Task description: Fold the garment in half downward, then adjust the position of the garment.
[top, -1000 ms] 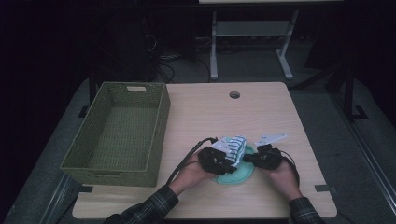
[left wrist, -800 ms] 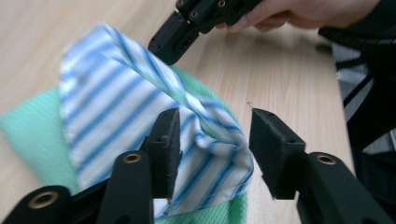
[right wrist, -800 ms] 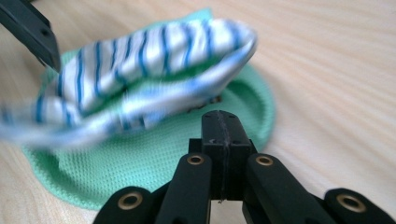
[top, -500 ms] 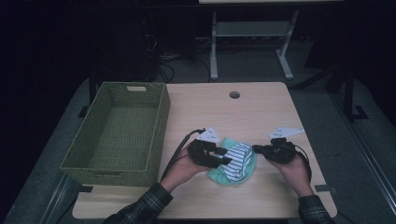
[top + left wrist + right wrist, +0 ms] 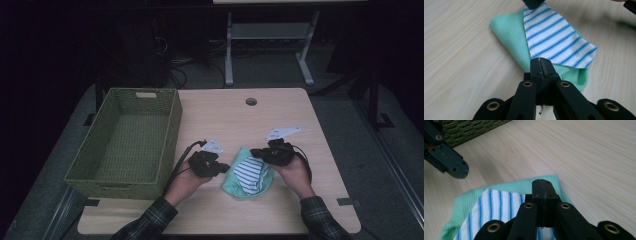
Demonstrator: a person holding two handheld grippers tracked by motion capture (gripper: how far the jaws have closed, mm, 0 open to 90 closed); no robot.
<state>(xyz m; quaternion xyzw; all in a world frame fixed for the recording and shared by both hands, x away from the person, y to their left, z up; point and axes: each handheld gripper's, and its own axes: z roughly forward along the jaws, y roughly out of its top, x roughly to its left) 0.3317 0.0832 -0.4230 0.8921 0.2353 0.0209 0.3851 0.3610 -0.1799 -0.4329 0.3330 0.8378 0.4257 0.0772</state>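
While unlabelled, striped cloth [image 5: 248, 173] lies beside wicker basket [image 5: 127, 141].

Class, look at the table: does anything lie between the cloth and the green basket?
Nothing visible does. Bare table separates the cloth from the basket; the left gripper, shut, sits at the cloth's basket-side edge.

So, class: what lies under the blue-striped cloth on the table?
A green cloth lies under the striped cloth, showing along its edges. The table beneath them is covered.
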